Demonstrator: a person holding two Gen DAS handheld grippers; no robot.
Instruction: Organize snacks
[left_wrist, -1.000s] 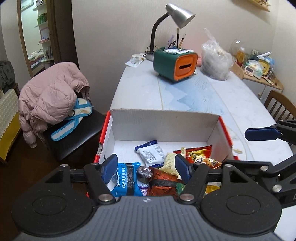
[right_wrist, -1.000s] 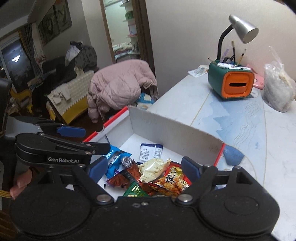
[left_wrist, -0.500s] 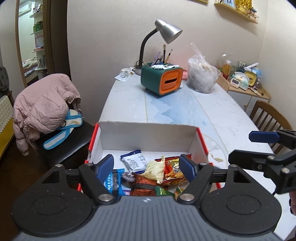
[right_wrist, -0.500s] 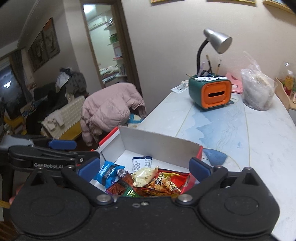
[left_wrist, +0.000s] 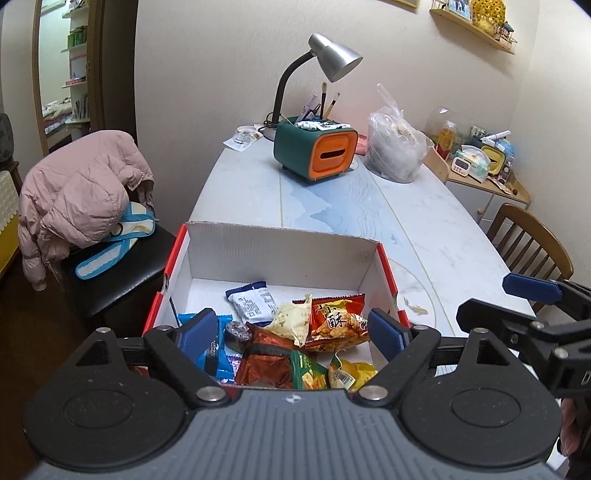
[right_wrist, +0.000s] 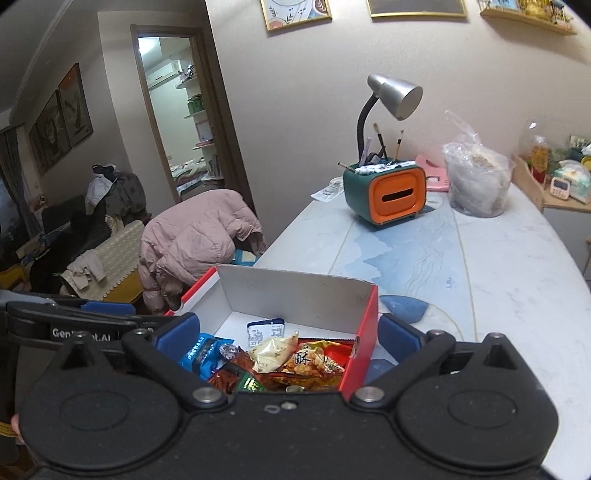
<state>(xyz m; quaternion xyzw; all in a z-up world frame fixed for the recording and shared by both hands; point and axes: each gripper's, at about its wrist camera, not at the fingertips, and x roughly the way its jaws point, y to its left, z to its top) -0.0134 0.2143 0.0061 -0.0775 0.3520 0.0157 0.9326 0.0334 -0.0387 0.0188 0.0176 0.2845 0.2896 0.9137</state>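
Note:
A red cardboard box (left_wrist: 280, 254) with a white inside stands at the near end of the table and also shows in the right wrist view (right_wrist: 295, 295). Several snack packets lie inside: a white and blue one (left_wrist: 253, 301), a red one (left_wrist: 336, 325), a pale one (left_wrist: 290, 319), a blue one (right_wrist: 201, 354). My left gripper (left_wrist: 291, 332) is open and empty, above the near part of the box. My right gripper (right_wrist: 286, 341) is open and empty, over the box's right wall.
A green and orange pen holder (left_wrist: 314, 151), a desk lamp (left_wrist: 332, 55) and a clear plastic bag (left_wrist: 395, 151) stand at the far end of the table. A pink jacket (left_wrist: 81, 188) lies on a black chair at left. A wooden chair (left_wrist: 528, 240) is at right.
Both grippers have pulled back and risen from the box, so more of the table and room shows. Both stay open and empty. The snacks have not moved.

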